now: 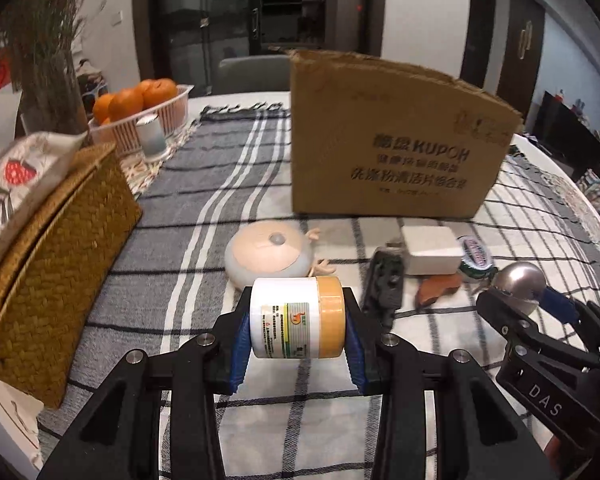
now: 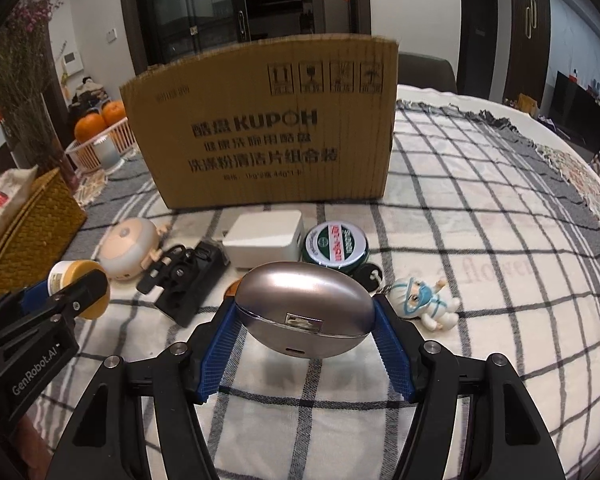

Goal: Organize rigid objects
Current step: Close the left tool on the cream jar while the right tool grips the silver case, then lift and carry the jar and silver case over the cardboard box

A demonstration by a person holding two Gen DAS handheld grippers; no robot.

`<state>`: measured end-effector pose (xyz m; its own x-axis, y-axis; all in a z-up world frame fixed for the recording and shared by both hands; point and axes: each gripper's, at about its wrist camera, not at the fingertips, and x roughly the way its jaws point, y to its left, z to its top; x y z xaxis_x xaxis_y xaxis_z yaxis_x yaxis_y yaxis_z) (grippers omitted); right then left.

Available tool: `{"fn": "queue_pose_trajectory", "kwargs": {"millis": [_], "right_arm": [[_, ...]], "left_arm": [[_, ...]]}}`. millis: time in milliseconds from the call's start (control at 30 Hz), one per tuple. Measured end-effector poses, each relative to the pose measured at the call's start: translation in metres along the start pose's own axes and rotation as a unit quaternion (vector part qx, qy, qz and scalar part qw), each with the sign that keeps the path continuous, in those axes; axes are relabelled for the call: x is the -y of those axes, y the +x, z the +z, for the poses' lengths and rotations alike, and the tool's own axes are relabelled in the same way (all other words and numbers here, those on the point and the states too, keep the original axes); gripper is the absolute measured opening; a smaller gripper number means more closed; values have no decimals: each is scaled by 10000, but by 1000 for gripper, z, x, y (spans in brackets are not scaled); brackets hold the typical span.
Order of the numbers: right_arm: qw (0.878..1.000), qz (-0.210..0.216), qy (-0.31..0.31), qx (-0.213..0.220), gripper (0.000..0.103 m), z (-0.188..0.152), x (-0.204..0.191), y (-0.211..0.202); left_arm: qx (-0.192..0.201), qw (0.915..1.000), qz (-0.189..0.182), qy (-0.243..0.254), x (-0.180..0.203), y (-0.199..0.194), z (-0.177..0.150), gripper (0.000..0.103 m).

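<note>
Left hand-held gripper (image 1: 296,322): closed on a jar (image 1: 296,316), which is held sideways between the blue pads, the yellow lid toward the right of the left wrist view.
Right hand-held gripper (image 2: 304,322): closed on a silver egg-shaped case (image 2: 304,312), which is gripped at both ends by the blue pads.
Jar: held above the checked cloth (image 2: 480,264); a printed label is seen on its white body.
Case: held clear of the cloth; a small clasp is seen at its front seam.
Box (image 2: 268,128): a cardboard box is stood on the desk behind the small things, its printed side turned to the cameras.
Left on the cloth: a round peach pod (image 2: 128,248), a black clip (image 2: 188,280), a white charger (image 2: 264,236), a green tin (image 2: 336,248) and a masked figurine (image 2: 428,300) are laid in a loose row before the box.
Charger and tin: set just beside each other.
Figurine: laid on its side, right of the case.
Wicker box (image 1: 56,264): placed at the left edge of the desk, with a printed pouch (image 1: 16,184) on top.
Oranges (image 1: 136,98): kept in a white basket (image 1: 172,114) at the far left.
</note>
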<state>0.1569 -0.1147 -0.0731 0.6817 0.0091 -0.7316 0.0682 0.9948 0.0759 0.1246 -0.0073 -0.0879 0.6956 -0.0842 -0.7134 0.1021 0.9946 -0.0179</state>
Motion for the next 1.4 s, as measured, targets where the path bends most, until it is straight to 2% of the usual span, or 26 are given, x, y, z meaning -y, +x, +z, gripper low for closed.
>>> {"fn": "queue_pose_trajectory", "kwargs": {"millis": [433,667,867,1133,1400], "right_arm": [[9972,85,-32,736,66,26,4,-49],[9937,82,18,1116,66,46,7,-69],[9905,106,48,1372,66,66,9,-79],[9869,131,228,1591,66,96,10,-82],[9876,254,479,1474,66,132,17,-68]], "left_arm": [[639,9971,-364,217,13,-35,28,39],[1092,9927,-398,336,18,-54,51,39],[1295,9891,-560,420,19,-61,77,39],[1353,9864,-786,504,19,-58,113,39],[1319,9850,-959,566,17,-49,150,39]]}}
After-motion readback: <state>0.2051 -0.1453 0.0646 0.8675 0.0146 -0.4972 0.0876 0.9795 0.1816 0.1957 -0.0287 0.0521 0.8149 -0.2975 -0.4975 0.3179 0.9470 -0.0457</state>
